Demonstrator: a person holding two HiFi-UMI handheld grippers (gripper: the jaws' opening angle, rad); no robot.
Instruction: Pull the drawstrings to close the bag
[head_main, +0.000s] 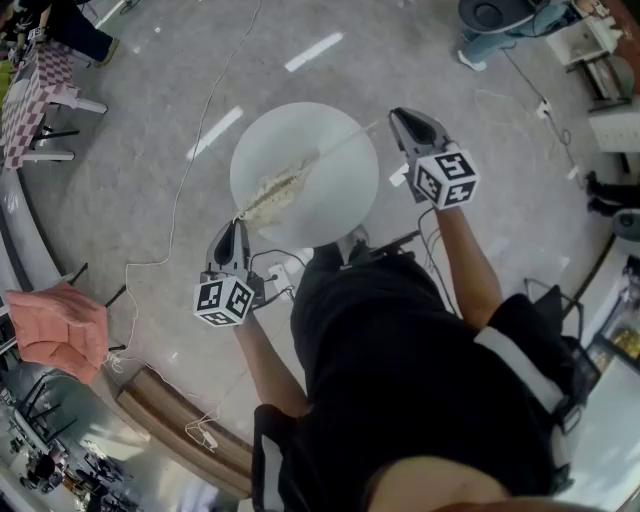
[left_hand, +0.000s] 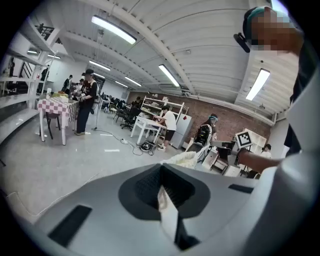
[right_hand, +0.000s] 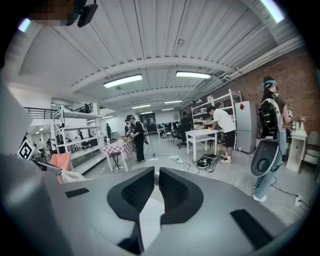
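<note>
White drawstrings (head_main: 345, 141) reach opposite table (head_main: 330, 205) edges, pinched by left gripper (head_main: 237, 224) and right gripper (head_main: 397, 116).

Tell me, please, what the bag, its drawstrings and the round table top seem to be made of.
The bag looks like matte cream cloth: it bunches into soft wrinkles. The drawstrings seem thin pale cord, perhaps cotton, stretched in a straight line. The table top appears smooth white laminate or painted board, with a faint even sheen; which one is unclear.
</note>
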